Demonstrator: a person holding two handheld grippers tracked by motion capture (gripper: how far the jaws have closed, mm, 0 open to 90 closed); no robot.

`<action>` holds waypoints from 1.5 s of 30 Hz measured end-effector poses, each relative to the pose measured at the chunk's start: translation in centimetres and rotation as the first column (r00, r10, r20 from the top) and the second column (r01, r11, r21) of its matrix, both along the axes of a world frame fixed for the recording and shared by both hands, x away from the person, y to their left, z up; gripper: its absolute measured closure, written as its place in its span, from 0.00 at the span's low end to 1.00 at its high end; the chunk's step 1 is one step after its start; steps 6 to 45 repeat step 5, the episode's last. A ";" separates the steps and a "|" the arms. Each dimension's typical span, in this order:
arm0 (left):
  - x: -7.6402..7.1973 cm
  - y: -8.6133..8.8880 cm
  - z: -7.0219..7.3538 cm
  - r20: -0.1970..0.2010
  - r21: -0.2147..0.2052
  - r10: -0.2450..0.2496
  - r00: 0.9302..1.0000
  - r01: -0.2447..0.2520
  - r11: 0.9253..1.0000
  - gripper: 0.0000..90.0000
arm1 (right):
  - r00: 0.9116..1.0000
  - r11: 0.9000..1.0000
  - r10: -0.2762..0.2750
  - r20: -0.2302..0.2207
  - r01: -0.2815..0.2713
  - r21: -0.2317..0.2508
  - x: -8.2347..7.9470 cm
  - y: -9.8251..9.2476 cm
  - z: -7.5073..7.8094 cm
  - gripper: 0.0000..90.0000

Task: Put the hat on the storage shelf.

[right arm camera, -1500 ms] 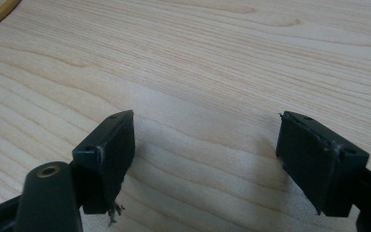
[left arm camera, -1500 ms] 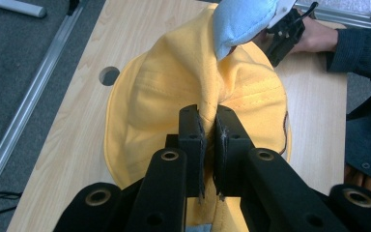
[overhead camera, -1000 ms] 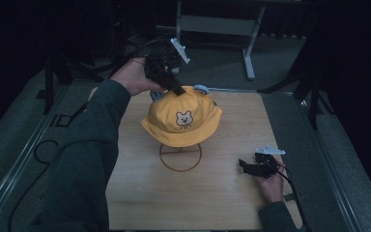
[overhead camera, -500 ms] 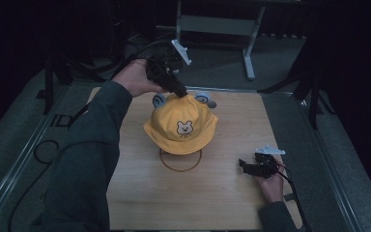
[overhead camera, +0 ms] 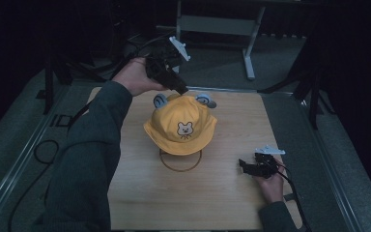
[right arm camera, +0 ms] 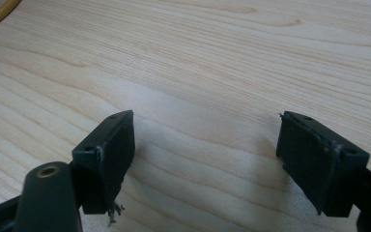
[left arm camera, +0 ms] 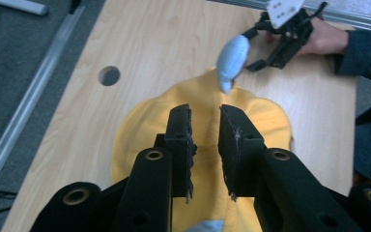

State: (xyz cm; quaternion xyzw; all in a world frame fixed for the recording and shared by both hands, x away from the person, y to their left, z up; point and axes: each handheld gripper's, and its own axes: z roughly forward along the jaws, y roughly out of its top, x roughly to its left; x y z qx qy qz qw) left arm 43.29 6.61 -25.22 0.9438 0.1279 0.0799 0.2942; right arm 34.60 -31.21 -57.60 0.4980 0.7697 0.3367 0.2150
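A yellow bucket hat [overhead camera: 181, 125] with a bear face and two blue ears [overhead camera: 160, 100] sits on a wire stand whose base ring [overhead camera: 181, 170] lies on the wooden table [overhead camera: 222, 203]. My left gripper [overhead camera: 184, 90] hovers at the back top of the crown. In the left gripper view its jaws [left arm camera: 205, 108] stand a narrow gap apart over the hat [left arm camera: 140, 130], with nothing pinched between them and one blue ear [left arm camera: 233, 60] beyond. My right gripper [overhead camera: 244, 165] rests low on the table at the front right, open and empty [right arm camera: 205, 121].
A round hole [left arm camera: 109, 76] is cut in the table top beside the hat. Metal rails run along both table sides. A grey metal frame [overhead camera: 212, 24] stands behind the table. A black cable [overhead camera: 43, 150] loops on the floor at the left.
The hat has dropped lower and settled level on the stand, so both blue ears now show. My left gripper stays at the crown's back. The right gripper has not moved.
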 end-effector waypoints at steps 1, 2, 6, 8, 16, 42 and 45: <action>0.0 0.1 0.1 0.004 0.002 0.005 1.000 -0.005 1.000 0.81 | 1.000 1.000 0.000 0.000 0.000 0.000 0.0 0.0 0.0 0.24; 0.0 0.2 0.0 0.008 -0.005 0.014 1.000 -0.013 1.000 0.80 | 1.000 1.000 0.000 0.000 0.000 0.000 0.0 0.0 0.0 0.24; 0.1 0.4 0.0 0.016 -0.005 0.028 0.999 -0.028 1.000 0.77 | 1.000 1.000 0.000 0.000 0.000 0.000 0.0 0.0 0.0 0.24; 0.1 0.4 0.0 0.016 -0.005 0.028 0.999 -0.028 1.000 0.77 | 1.000 1.000 0.000 0.000 0.000 0.000 0.0 0.0 0.0 0.24; 0.1 0.4 0.0 0.016 -0.005 0.028 0.999 -0.028 1.000 0.77 | 1.000 1.000 0.000 0.000 0.000 0.000 0.0 0.0 0.0 0.24; 0.1 0.4 0.0 0.016 -0.005 0.028 0.999 -0.028 1.000 0.77 | 1.000 1.000 0.000 0.000 0.000 0.000 0.0 0.0 0.0 0.24; 0.1 0.4 0.0 0.016 -0.005 0.028 0.999 -0.028 1.000 0.77 | 1.000 1.000 0.000 0.000 0.000 0.000 0.0 0.0 0.0 0.24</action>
